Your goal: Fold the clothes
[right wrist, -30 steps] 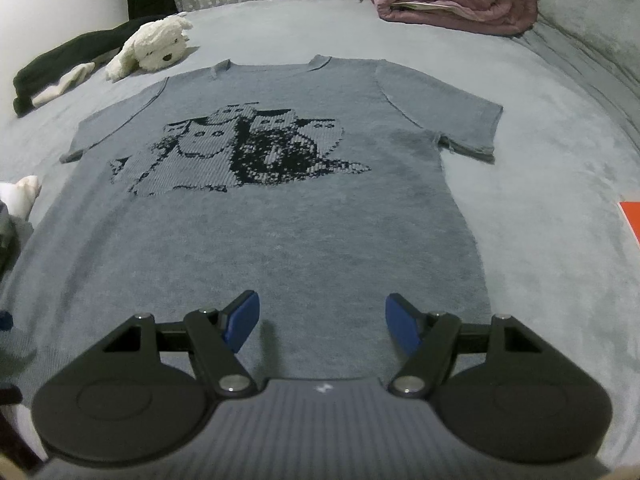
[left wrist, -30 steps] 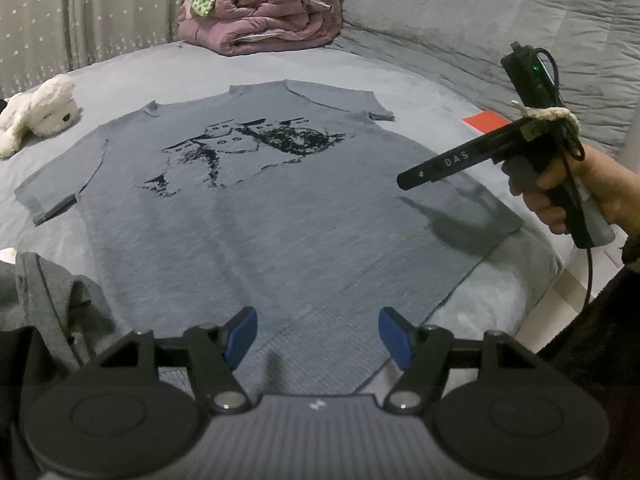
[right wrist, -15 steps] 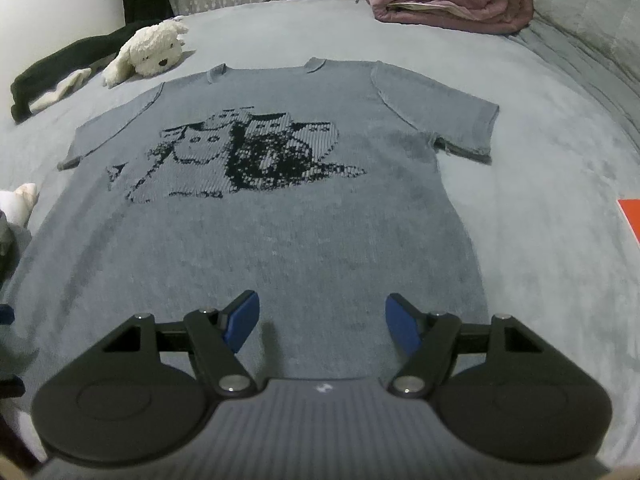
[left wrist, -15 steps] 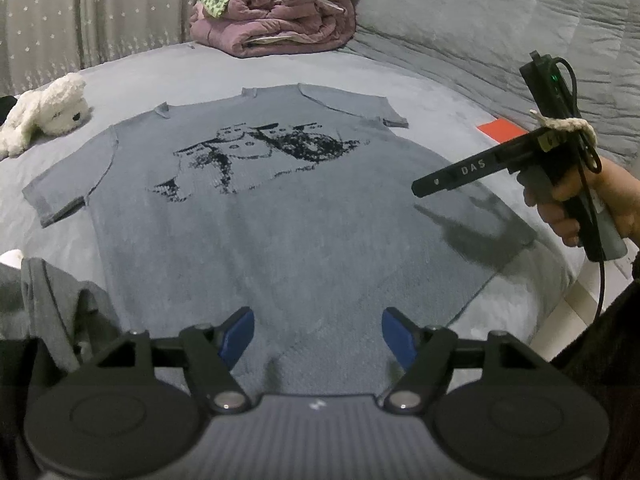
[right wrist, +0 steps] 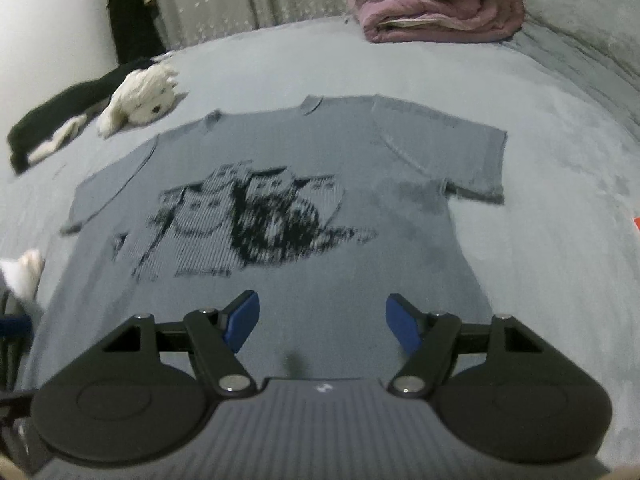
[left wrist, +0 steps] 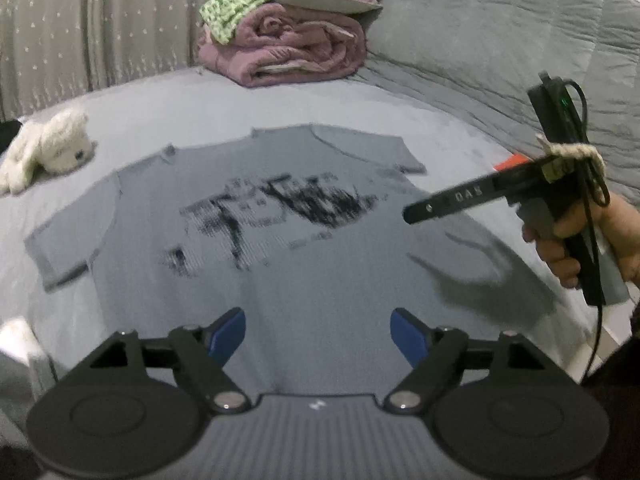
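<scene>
Shirt (right wrist: 272,264): lay flat, print up, on the bed (right wrist: 560,240) just ahead of both grippers, spread ready for folding.
Left gripper (left wrist: 318,330): jaws opening, nothing between them, likely readying a grasp.
Right gripper (right wrist: 322,322): spread, empty, above the hem.

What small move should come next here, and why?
Probably bring one gripper down to a sleeve to begin a fold. The shirt lies flat, print up, on the bed, both sleeves spread and nothing folded yet. The left gripper has its jaws opening with nothing between them; the right gripper is open, empty, and above the hem.
</scene>
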Demonstrator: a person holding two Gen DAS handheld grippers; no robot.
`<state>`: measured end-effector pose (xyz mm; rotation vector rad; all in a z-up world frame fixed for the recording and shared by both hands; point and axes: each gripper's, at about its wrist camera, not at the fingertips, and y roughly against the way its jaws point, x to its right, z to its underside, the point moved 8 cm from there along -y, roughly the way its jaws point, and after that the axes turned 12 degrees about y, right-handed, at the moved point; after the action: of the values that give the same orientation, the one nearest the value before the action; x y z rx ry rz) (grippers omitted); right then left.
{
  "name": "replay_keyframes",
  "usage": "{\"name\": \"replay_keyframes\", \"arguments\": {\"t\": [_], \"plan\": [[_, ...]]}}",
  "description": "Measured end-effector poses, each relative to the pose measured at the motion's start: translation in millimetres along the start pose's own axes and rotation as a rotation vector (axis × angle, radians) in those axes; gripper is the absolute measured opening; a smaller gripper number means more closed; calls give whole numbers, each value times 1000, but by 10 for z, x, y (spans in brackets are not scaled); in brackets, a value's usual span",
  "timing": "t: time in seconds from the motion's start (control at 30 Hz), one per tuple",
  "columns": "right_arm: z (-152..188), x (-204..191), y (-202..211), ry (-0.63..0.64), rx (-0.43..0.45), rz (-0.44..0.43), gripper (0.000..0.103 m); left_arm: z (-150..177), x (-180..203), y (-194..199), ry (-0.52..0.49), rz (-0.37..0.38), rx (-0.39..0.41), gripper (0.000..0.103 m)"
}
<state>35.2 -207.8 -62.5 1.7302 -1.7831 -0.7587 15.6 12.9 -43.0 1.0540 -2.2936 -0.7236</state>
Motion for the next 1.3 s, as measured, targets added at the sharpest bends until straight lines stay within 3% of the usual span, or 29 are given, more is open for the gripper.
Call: {"name": "replay_keyframes", "arguments": {"t": [0.23, 0.53, 0.7, 0.93, 1.17, 1.3], "plan": [[-183, 182, -157, -80, 11, 34, 74, -368, -410, -167, 161, -44, 44, 82], [-224, 589, -380, -210, 0, 93, 74, -470, -719, -448, 349, -73, 66, 82], [-220, 873, -461, -290, 11, 154, 74, -474, -729, -570, 363, -79, 69, 82], [-186, 1300, -598, -483, 26, 164, 74, -430, -651, -661, 351, -85, 44, 82], [-158, 1494, -681, -521, 45, 183, 74, -478, -615, -731, 299, -117, 17, 82], [-158, 1506, -709, -526, 69, 199, 74, -444, -697, -796, 293, -130, 70, 82]]}}
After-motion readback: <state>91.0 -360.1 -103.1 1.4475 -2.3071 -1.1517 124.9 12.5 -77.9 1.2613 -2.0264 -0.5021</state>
